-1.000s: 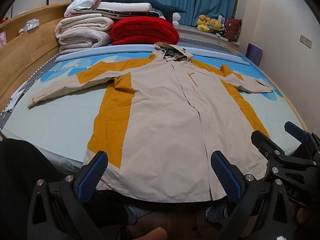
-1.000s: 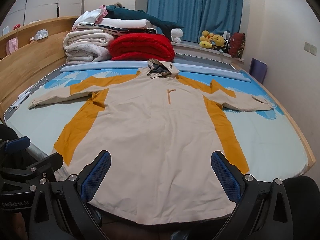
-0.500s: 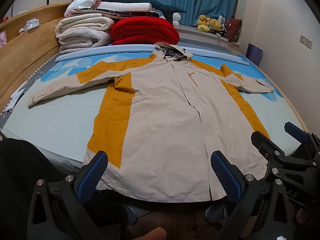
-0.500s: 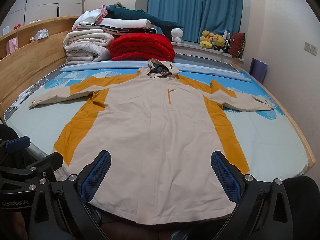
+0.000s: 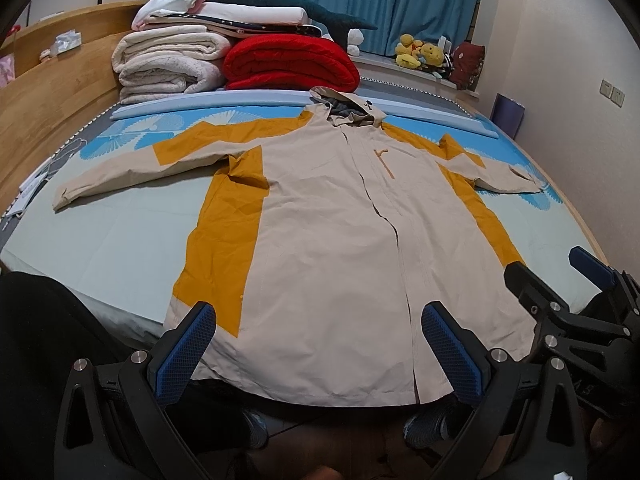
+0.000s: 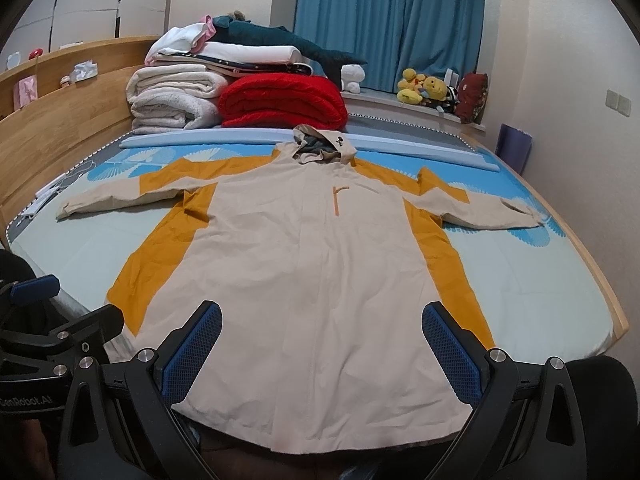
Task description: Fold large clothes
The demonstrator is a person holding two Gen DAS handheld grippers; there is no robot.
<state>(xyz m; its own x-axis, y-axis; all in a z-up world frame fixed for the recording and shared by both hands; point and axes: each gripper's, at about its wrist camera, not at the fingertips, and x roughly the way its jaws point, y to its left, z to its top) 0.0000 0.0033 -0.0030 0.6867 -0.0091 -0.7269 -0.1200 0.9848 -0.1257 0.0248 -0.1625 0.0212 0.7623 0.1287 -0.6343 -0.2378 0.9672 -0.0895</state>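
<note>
A large beige and mustard hooded jacket (image 5: 332, 248) lies flat, front up, on the bed, sleeves spread to both sides, hood toward the headboard; it also shows in the right wrist view (image 6: 316, 272). Its hem hangs over the near bed edge. My left gripper (image 5: 320, 344) is open and empty, hovering above the hem's left half. My right gripper (image 6: 320, 344) is open and empty above the hem's right half; it also shows at the right of the left wrist view (image 5: 568, 304). The left gripper's body shows at the left of the right wrist view (image 6: 48, 320).
The bed (image 5: 104, 248) has a light blue sheet. Folded white blankets (image 5: 168, 64) and a red blanket (image 5: 288, 64) are stacked at its head. A wooden bed frame (image 5: 40, 104) runs along the left. Plush toys (image 5: 420, 52) sit on the sill by the blue curtains. A wall stands close on the right.
</note>
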